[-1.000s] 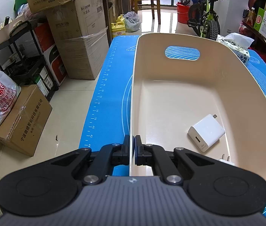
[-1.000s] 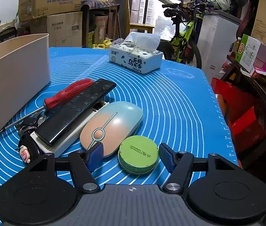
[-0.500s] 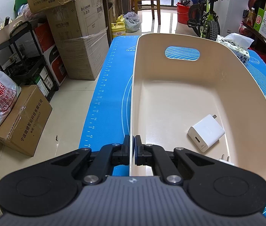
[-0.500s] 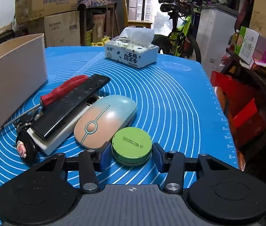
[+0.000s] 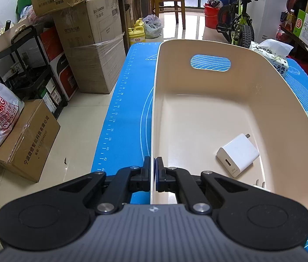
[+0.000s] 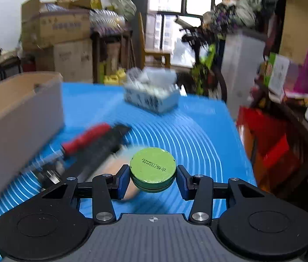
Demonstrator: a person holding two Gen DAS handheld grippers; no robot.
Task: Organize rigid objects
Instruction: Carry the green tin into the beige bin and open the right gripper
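My left gripper is shut on the near left rim of the beige bin, which stands on the blue mat. A white charger lies on the bin's floor, and the prongs of another plug peek out behind my finger. My right gripper is shut on a round green tin, held above the mat. Below and left of it lie a pastel mouse, a black remote and a red-handled screwdriver, all blurred. The bin stands at the left in the right wrist view.
A tissue box sits at the far end of the mat. Keys lie near the bin's wall. Cardboard boxes, a black cart and a plastic bag crowd the floor left of the table; a bicycle stands beyond it.
My right gripper closed on the green tin and lifted it off the mat, the view tilting upward. The left gripper and the bin have not moved.
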